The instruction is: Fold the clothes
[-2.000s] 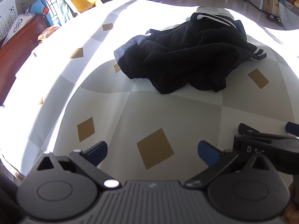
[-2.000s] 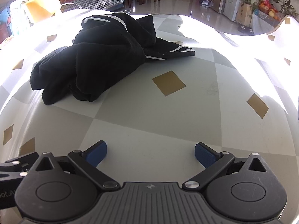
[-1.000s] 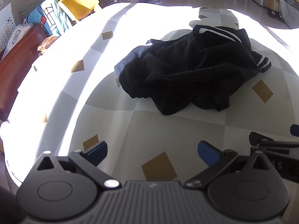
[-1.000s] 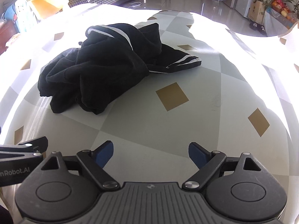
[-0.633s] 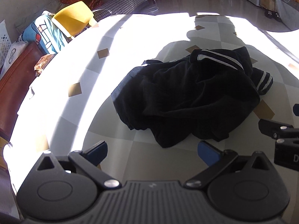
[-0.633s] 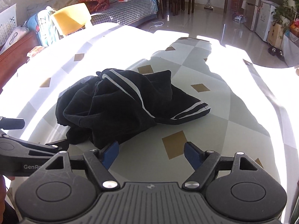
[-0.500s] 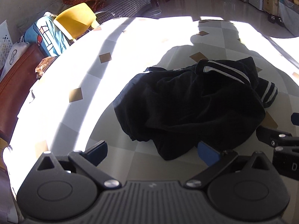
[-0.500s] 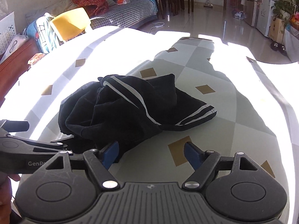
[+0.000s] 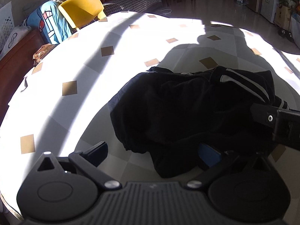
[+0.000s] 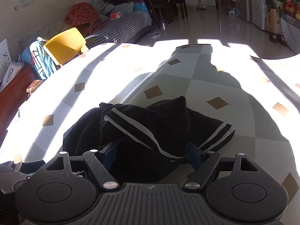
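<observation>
A crumpled black garment with white stripes [image 9: 187, 108] lies on the table with a checked cloth [image 9: 75, 71]. My left gripper [image 9: 153, 153] is open at the garment's near left edge, with its right finger against the cloth's hem. My right gripper [image 10: 151, 155] is open, its fingers on either side of the garment's [image 10: 146, 131] near edge. The right gripper's body [image 9: 277, 123] shows at the right of the left wrist view, over the garment.
A yellow chair [image 9: 80, 7] and a blue printed cloth [image 9: 50, 26] stand beyond the table's far left edge. A brown cabinet [image 9: 15, 60] is at the left. A sofa [image 10: 120, 28], dining chairs and a fridge [image 10: 258, 5] are farther back.
Both grippers have moved forward to the garment, which now fills the space at their fingers. Both stay open.
</observation>
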A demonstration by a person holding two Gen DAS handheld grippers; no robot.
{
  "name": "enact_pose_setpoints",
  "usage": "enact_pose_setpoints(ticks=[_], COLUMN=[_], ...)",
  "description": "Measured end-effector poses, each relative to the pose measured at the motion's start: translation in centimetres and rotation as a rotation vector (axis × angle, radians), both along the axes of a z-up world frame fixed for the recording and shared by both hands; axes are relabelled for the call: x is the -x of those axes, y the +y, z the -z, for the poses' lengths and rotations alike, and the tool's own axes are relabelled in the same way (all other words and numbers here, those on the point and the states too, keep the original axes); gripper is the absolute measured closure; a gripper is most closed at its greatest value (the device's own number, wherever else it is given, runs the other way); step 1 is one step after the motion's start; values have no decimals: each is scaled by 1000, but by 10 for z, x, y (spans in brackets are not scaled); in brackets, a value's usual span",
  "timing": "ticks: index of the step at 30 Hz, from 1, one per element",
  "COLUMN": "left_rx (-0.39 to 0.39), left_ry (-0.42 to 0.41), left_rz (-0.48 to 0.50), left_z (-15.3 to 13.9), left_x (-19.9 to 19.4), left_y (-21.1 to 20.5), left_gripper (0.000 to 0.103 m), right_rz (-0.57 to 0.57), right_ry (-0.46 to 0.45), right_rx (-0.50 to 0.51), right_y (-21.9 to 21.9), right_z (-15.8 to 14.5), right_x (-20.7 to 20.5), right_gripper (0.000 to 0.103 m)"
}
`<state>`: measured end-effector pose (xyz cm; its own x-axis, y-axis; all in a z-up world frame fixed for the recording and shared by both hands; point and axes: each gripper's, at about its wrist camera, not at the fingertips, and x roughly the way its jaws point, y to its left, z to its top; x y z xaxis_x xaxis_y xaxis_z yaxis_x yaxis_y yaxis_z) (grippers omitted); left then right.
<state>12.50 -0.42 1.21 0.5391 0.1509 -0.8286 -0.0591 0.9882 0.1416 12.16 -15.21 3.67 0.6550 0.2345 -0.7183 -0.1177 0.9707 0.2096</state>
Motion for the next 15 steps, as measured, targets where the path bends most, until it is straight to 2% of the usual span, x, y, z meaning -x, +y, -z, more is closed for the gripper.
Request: enact_pose_setpoints(ticks=[6,10,15], left_rx=[-2,-5,7], left_ry=[36,55,66], left_rz=[19,35,36], left_z=[19,27,32], left_x=[-9,-11,-14], left_y=[-6,-10,-9], left_gripper=[0,0,0], right_rz=[48,35,20], right_ry=[43,50,72], right_rx=[31,99,137], right_y=[5,10,14], right_z=[26,39,45], right_x=[-15,-15,-11], right_gripper=[25,25,24])
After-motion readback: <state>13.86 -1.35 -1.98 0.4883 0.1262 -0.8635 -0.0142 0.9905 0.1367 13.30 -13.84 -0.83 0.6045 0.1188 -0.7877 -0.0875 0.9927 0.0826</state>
